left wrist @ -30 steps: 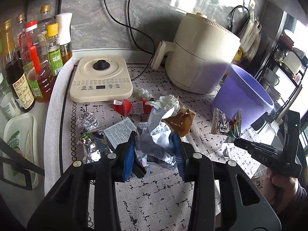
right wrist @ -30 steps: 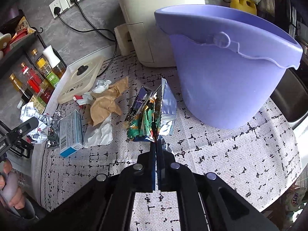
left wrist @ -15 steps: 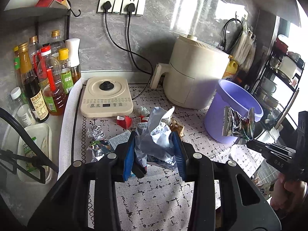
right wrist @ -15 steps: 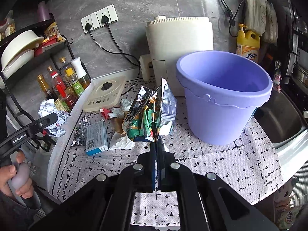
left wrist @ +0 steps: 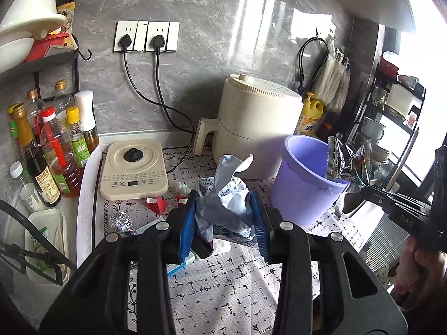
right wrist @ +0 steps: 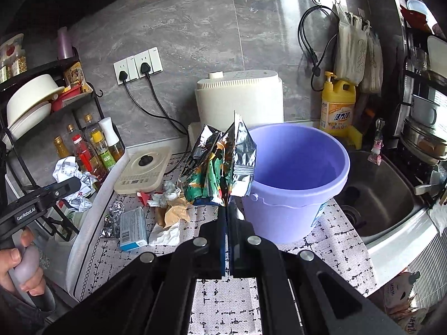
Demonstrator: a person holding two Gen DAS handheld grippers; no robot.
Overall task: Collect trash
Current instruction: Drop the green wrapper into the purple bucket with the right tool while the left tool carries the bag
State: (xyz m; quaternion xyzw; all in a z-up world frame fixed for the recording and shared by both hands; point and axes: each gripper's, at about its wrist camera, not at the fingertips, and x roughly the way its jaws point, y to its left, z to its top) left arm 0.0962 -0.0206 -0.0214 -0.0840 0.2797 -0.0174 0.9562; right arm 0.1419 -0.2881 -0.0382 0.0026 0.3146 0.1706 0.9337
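My right gripper (right wrist: 226, 209) is clenched on the bottom edge of a foil snack bag (right wrist: 220, 164), which stands upright from my pinched fingertips with its long axis nearly vertical. In the right wrist view the purple bucket (right wrist: 296, 195) sits just right of centre, its open mouth beginning right beside the bag; the bag's right flap overlaps the near-left rim. So the bucket lies forward and to the right of these jaws, and I judge a short carry that way would put the bag over the opening.

My left gripper (left wrist: 223, 217) grasps a wad of crumpled paper (left wrist: 226, 195) between its blue pads (left wrist: 186, 231). In the left wrist view the bucket stands right of centre, past the paper, and my right hand's bag hangs over its far-right rim. The right hand is the nearer to the bucket.

More trash lies on the patterned mat (right wrist: 321, 240) at the lower left of the right view: a small blue box (right wrist: 133, 229), brown paper (right wrist: 174, 212), a white tissue (right wrist: 164, 236) and a foil scrap (right wrist: 116, 209). The white air fryer (right wrist: 237, 97) stands close behind the bucket and the sink (right wrist: 382, 195) to its right. Nothing blocks the mouth.
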